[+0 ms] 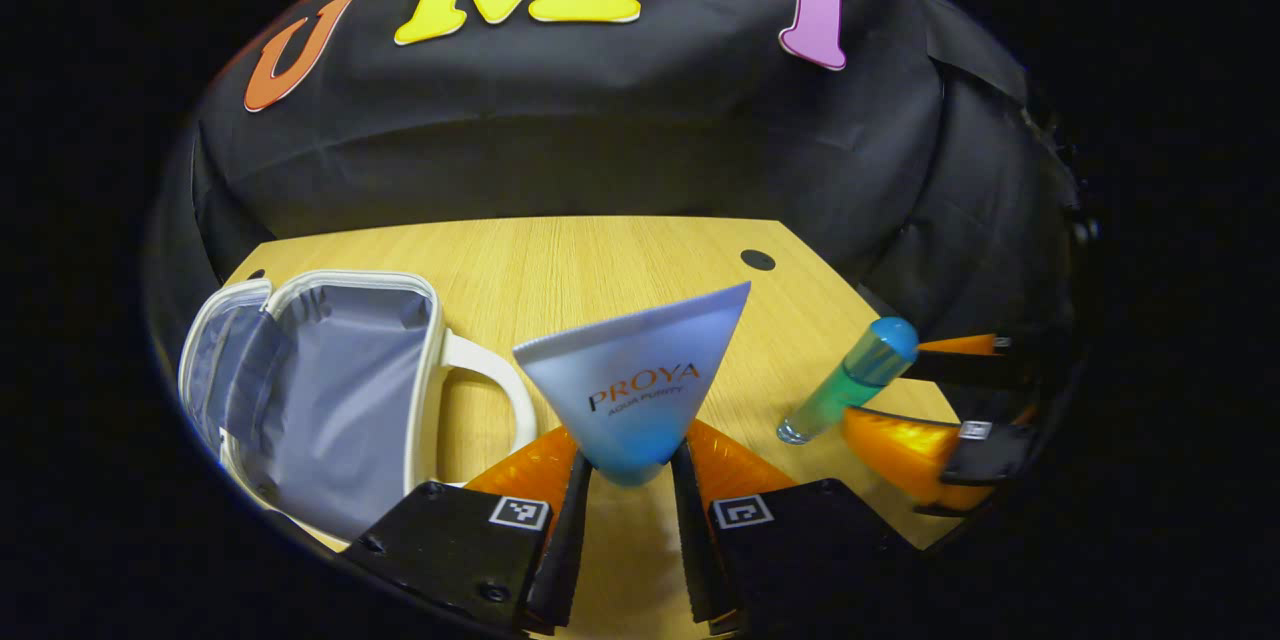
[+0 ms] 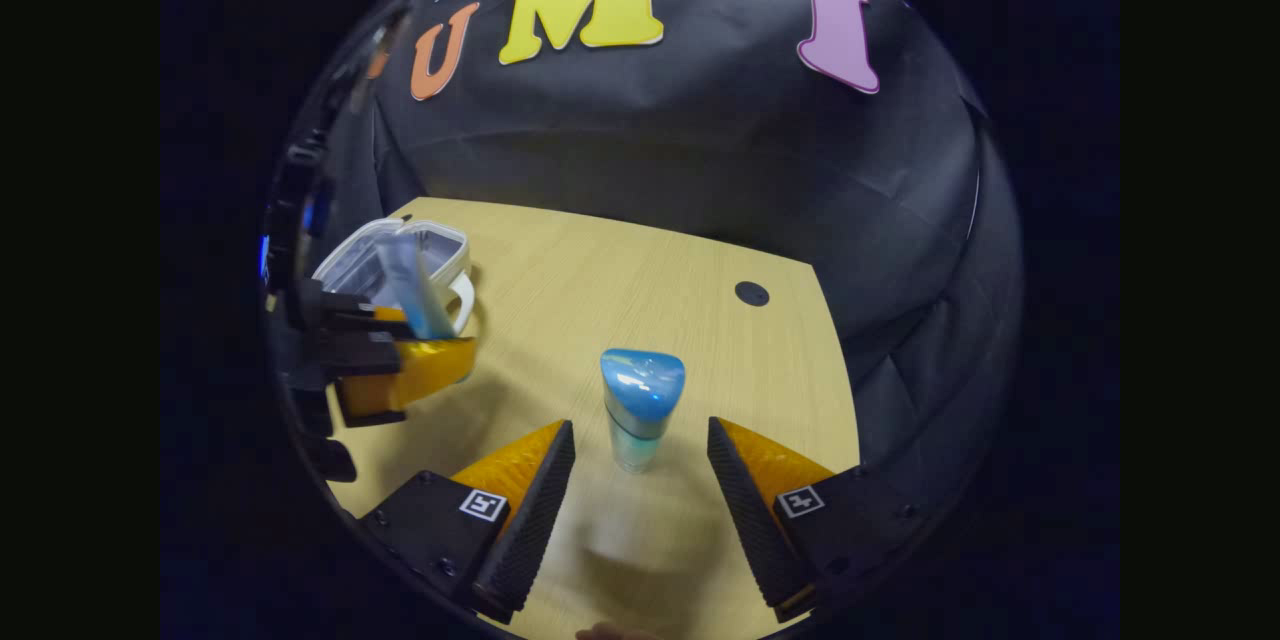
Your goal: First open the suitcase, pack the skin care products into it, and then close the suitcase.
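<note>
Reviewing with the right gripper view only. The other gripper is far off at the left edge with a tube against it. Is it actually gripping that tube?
Observer: Yes. In the left gripper view, the left gripper has both fingers pressed on the cap end of the blue-and-white tube, whose flat crimped end points away from it.
Operator: And the suitcase, is it open, with anything packed yet?
Observer: The white suitcase lies open beside the tube, with its lid flap folded back. Where its grey lining shows, I see no product. Its near corner is hidden behind the gripper.
</note>
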`<state>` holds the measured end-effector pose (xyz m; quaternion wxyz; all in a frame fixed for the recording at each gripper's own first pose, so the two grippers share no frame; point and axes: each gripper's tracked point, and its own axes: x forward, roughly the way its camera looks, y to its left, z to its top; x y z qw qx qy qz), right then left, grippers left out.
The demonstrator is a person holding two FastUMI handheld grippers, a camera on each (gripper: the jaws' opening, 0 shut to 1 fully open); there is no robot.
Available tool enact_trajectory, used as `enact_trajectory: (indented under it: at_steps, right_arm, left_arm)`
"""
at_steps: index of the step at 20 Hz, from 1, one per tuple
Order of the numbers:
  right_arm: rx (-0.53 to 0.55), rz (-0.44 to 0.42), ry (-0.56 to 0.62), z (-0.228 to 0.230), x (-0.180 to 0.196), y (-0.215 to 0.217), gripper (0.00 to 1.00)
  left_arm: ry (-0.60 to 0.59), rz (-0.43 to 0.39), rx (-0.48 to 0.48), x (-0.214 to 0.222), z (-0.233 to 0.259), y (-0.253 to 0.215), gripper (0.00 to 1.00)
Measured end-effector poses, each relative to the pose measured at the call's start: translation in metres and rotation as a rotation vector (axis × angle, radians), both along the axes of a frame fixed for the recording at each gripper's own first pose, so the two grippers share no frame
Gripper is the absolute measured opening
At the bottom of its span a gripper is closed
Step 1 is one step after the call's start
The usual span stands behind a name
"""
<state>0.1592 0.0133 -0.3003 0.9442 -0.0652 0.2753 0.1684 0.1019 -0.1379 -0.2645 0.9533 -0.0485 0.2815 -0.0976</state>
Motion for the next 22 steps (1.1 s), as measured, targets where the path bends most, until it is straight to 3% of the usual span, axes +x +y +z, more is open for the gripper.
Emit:
enact_trajectory:
  at_steps: [4,6,9,10,13,22]
  right_arm:
    - [-0.004,-0.020,0.001,-0.017,0.019,0.011,0.80]
    - [0.006,-0.040,0.003,-0.017,0.024,0.014,0.59]
    - [0.023,-0.095,0.003,-0.022,0.033,0.012,0.58]
    - [0.041,-0.117,0.010,-0.020,0.029,0.011,0.43]
    - [0.029,-0.148,0.014,-0.022,0.026,0.014,0.38]
    - [0.005,-0.174,0.017,0.009,-0.048,0.045,0.38]
  left_arm:
    - [-0.002,-0.013,0.008,-0.031,0.033,0.022,0.45]
    - [-0.003,-0.001,0.017,-0.044,0.047,0.039,0.45]
    - [-0.017,0.028,0.025,-0.062,0.069,0.069,0.45]
    - [-0.024,0.037,0.029,-0.066,0.074,0.080,0.45]
    - [-0.037,0.059,0.040,-0.072,0.084,0.116,0.45]
    - [-0.051,0.081,0.047,-0.053,0.060,0.212,0.45]
